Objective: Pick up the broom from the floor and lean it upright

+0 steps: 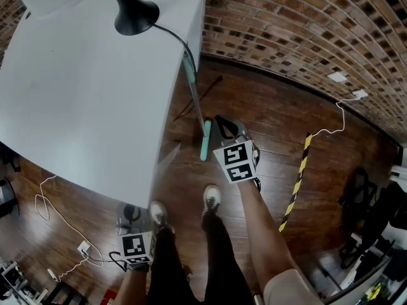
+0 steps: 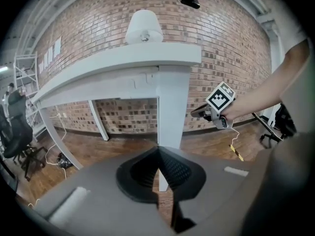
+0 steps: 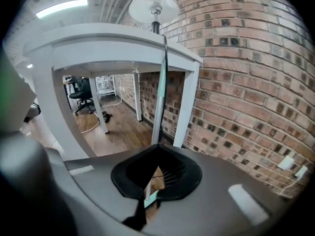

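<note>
The broom (image 1: 204,140) stands upright on the wooden floor with its teal head down and its thin handle (image 1: 193,84) leaning against the white table's edge (image 1: 184,49). My right gripper (image 1: 227,131) hovers just right of the broom head, jaws shut with nothing between them. In the right gripper view the handle (image 3: 160,95) rises past the closed jaw tips (image 3: 156,149) up to the tabletop. My left gripper (image 1: 131,217) hangs low by the table's near corner, shut and empty (image 2: 158,149). From it I see the right gripper (image 2: 206,113) beside the table leg (image 2: 172,112).
A black lamp base (image 1: 135,15) and its cable sit on the white table. The brick wall (image 1: 305,24) runs behind. Yellow-black tape (image 1: 297,178) and white cables (image 1: 44,202) lie on the floor. The person's shoes (image 1: 212,198) stand close behind the broom.
</note>
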